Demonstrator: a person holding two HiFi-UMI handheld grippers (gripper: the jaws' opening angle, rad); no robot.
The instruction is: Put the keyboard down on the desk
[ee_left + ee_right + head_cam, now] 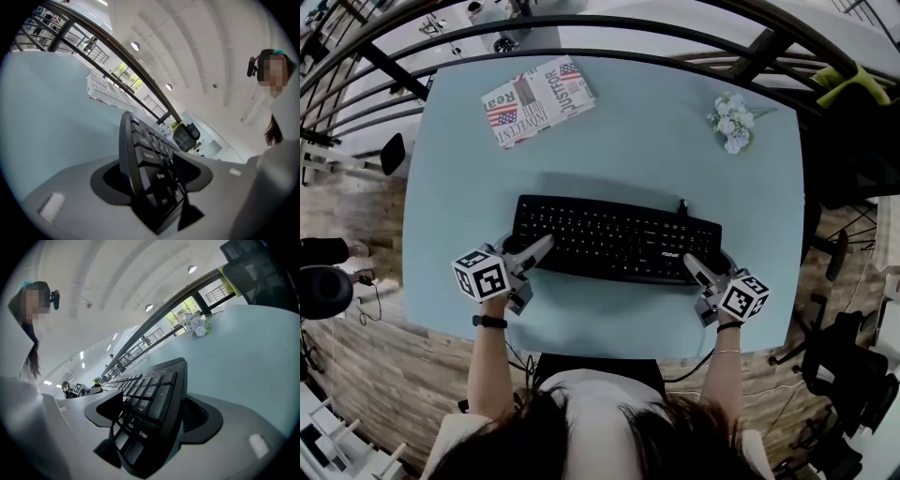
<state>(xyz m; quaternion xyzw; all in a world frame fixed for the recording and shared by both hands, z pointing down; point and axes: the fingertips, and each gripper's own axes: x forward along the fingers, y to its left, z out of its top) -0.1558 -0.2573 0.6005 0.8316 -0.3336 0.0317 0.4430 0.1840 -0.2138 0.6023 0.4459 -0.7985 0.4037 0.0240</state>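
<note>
A black keyboard (614,239) stretches across the near middle of the light blue desk (628,131), casting a soft shadow on the far side. I cannot tell whether it touches the desk. My left gripper (539,248) is shut on its left end, and my right gripper (694,267) is shut on its right end. In the left gripper view the keyboard (145,159) runs edge-on between the jaws of the left gripper (154,187). The right gripper view shows the number-pad end (150,399) clamped in the right gripper (145,427).
A folded newspaper (537,100) lies at the desk's far left and a small bunch of white flowers (731,120) at the far right. A cable (682,204) leaves the keyboard's back edge. A dark railing curves behind the desk, and a black chair (853,141) stands to the right.
</note>
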